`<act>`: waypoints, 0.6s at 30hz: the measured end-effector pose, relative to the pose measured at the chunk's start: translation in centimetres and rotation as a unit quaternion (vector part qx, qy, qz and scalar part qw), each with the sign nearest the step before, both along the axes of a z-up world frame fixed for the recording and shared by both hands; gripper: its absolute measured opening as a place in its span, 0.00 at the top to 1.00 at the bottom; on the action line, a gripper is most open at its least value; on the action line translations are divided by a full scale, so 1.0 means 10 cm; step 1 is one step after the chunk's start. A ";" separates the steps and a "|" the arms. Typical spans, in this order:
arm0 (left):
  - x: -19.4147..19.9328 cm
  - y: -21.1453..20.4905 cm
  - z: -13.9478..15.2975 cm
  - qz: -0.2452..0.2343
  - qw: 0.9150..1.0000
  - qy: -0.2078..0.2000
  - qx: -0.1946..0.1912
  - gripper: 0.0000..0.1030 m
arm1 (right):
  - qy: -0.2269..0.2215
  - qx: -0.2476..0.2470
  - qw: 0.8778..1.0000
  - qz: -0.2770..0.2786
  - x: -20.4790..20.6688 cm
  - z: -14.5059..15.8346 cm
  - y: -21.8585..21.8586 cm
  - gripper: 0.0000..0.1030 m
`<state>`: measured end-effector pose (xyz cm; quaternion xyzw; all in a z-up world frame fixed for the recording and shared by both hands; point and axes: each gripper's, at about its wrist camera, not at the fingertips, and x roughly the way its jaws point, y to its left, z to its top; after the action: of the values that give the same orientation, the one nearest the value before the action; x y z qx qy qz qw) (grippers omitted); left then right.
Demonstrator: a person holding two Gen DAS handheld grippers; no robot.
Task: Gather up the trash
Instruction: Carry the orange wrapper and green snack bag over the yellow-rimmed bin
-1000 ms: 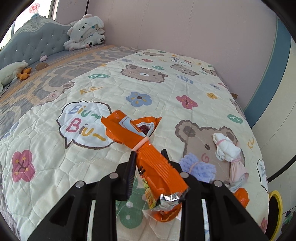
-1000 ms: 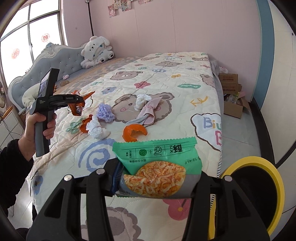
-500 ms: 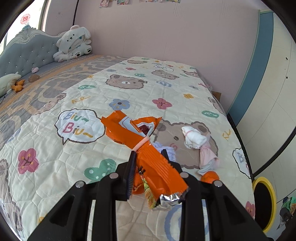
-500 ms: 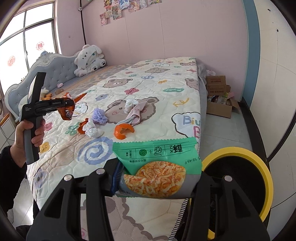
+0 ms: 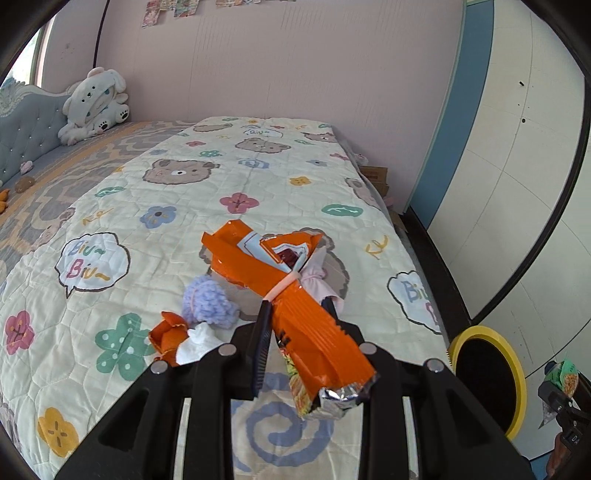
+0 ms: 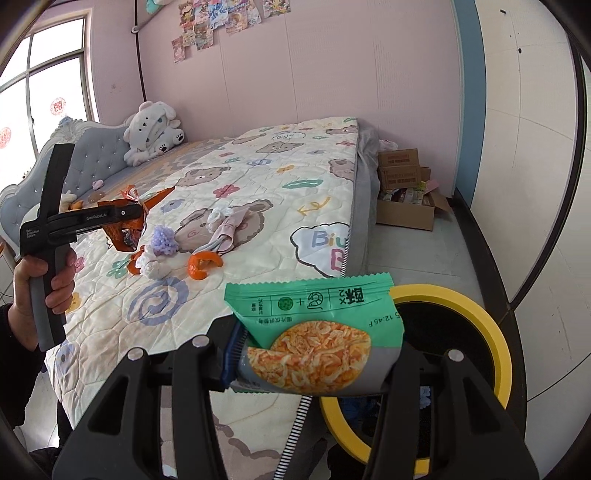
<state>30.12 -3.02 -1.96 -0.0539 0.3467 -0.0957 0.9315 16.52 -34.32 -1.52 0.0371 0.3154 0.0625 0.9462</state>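
Holding trash in both: left gripper (image 5: 301,341) clamps the orange wrapper (image 5: 295,310) over the bed (image 5: 280,184), right gripper (image 6: 314,363) pinches the green snack bag (image 6: 317,332) right by the yellow-rimmed bin (image 6: 495,343). Nothing dropped yet, and orange peel (image 6: 204,264) plus tissues (image 6: 153,267) still sit on the quilt.

An orange wrapper (image 5: 295,314), banded and crumpled, is hanging above the bed (image 5: 258,177). A green snack bag (image 6: 317,336) is sitting upside down above the yellow-rimmed bin (image 6: 495,332).

Plush toy (image 5: 94,101) on bed (image 5: 258,173).

Home bedroom, quilted bed (image 5: 258,173), plush toy (image 6: 155,129), wall posters (image 6: 218,22)
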 end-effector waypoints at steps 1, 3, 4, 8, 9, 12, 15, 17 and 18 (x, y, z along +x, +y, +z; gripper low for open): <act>-0.01 -0.07 0.01 -0.007 1.000 0.000 0.000 0.75 | 0.000 0.001 1.000 -0.004 -0.01 0.01 -0.04 0.55; -0.05 -0.20 0.03 -0.018 1.000 -0.001 0.002 0.75 | 0.000 0.000 1.000 -0.009 -0.02 0.01 -0.10 0.55; -0.07 -0.26 0.04 -0.021 1.000 -0.002 0.004 0.75 | -0.001 -0.001 1.000 -0.011 -0.03 0.01 -0.13 0.55; -0.15 -0.53 0.08 -0.043 0.999 -0.006 0.010 0.75 | -0.002 0.000 1.000 -0.023 -0.04 0.00 -0.26 0.55; -0.17 -0.60 0.09 -0.052 0.999 -0.009 0.010 0.75 | -0.003 0.000 1.000 -0.026 -0.04 0.00 -0.29 0.55; -0.27 -0.84 0.12 -0.071 0.997 -0.022 0.022 0.75 | -0.003 0.000 0.999 -0.036 -0.07 -0.01 -0.39 0.55; -0.35 -1.06 0.14 -0.093 0.995 -0.026 0.024 0.75 | -0.003 -0.003 0.999 -0.047 -0.09 -0.01 -0.48 0.55; -0.41 -1.20 0.16 -0.109 0.993 -0.032 0.025 0.75 | -0.003 -0.006 0.999 -0.053 -0.09 -0.01 -0.56 0.55; -0.44 -1.28 0.17 -0.115 0.992 -0.036 0.029 0.75 | -0.004 -0.008 0.998 -0.057 -0.10 -0.01 -0.58 0.55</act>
<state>25.72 -15.83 -0.30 0.0166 0.3195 -0.1936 0.9275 15.55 -40.14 -1.60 0.0472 0.3092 0.0060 0.9498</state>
